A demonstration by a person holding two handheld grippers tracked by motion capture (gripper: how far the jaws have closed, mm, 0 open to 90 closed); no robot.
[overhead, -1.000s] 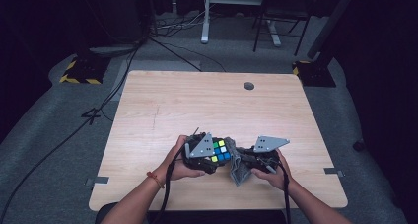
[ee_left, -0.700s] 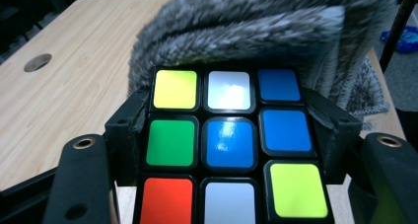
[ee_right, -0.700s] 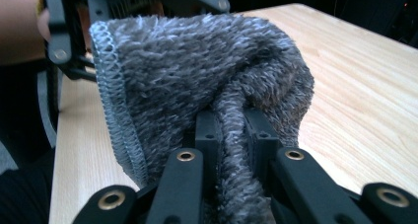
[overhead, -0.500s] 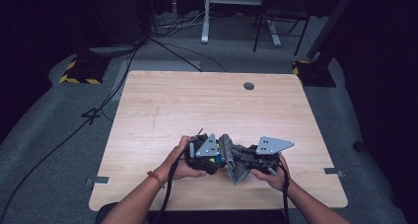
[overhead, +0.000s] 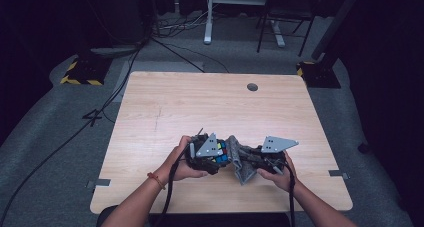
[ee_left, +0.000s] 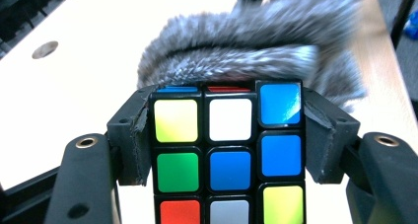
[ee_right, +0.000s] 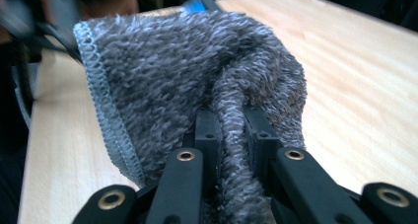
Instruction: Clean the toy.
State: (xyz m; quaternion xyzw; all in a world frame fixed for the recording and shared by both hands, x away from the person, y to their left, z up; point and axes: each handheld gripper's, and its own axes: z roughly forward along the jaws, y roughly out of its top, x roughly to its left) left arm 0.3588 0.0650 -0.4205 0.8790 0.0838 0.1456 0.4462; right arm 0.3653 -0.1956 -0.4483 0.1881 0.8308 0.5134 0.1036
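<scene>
Puzzle cube [ee_left: 229, 157]: multicoloured, clamped between the jaws of the left gripper [ee_left: 229, 130], pads pressing its two sides; held just above the near middle of the wooden table [overhead: 200, 107].

Grey cloth [ee_right: 197, 81]: fluffy, stitched hem, a bunched fold pinched tight by the right gripper [ee_right: 231, 130]; it lies against the cube's far face in the left gripper view.

In the high view, both grippers meet near the table's near edge, left hand [overhead: 182, 162] beside right hand [overhead: 280, 172].
</scene>
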